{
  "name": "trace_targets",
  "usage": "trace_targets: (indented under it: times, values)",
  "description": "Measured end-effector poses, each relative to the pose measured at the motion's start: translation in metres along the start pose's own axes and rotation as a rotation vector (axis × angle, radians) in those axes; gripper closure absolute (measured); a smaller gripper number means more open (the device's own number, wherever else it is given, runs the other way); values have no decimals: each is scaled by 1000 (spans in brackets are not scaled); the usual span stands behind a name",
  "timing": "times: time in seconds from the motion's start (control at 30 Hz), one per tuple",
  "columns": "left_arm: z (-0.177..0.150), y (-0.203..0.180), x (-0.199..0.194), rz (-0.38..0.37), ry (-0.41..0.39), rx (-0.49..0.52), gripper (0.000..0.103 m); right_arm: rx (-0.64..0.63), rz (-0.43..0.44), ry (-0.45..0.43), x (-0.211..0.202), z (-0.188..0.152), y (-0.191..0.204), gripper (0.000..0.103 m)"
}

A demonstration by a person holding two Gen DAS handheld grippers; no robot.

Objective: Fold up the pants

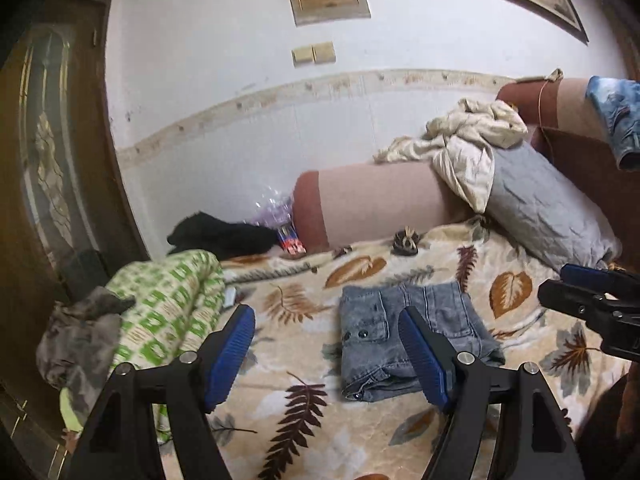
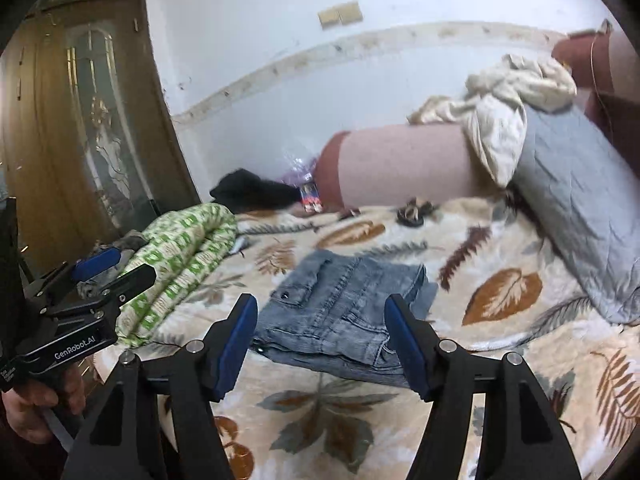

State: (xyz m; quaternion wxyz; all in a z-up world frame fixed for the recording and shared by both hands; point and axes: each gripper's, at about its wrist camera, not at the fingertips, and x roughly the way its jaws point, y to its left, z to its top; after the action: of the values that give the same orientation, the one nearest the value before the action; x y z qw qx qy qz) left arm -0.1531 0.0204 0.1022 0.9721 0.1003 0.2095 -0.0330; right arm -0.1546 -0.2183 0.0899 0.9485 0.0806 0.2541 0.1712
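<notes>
1. The pants (image 1: 416, 344), faded grey-blue denim, lie folded into a compact stack on the leaf-patterned blanket (image 1: 516, 292) covering the bed, pocket and rivets facing up.
2. The left gripper (image 1: 326, 354) hovers just above the blanket near the pants' left edge, jaws wide apart, holding nothing.
3. The right gripper (image 2: 320, 342) hangs over the pants' near edge, jaws spread and empty.
4. A green-patterned quilt (image 2: 180, 256) lies left of the pants.

We see a leaf-print blanket (image 1: 360, 432) under everything, a rolled green-and-white quilt (image 1: 168, 312) at its left edge, a grey pillow (image 1: 548, 216) leaning by a cream crumpled cloth (image 1: 468, 140), and a wooden door (image 2: 80, 120).
</notes>
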Motion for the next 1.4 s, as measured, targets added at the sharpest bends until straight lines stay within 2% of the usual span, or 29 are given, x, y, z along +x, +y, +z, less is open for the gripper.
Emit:
trace_targets:
  times: [0.17,0.27,0.33,0.4,0.63,0.83,1.27,1.4]
  values:
    - [8,2,-24,26,-31,2,25,-13,2,-41,-27,9,14,35]
    - [9,3,-35,68,-42,-5,18,-32,5,-63,-41,11,26,35]
    - [10,5,-41,113,-58,-6,5,-41,10,-71,-48,11,33,34]
    - [11,10,-48,134,-79,-14,2,-44,25,-81,-54,10,39,34]
    - [15,24,-59,180,-83,-46,1,-67,40,-98,-62,6,57,32]
    - [15,29,-58,190,-68,-62,1,-88,21,-104,-61,2,65,32]
    - [13,36,-45,230,-32,-90,0,-109,-16,-111,-52,0,62,32]
    - [12,36,-40,221,-24,-88,0,-105,-17,-105,-49,0,61,32]
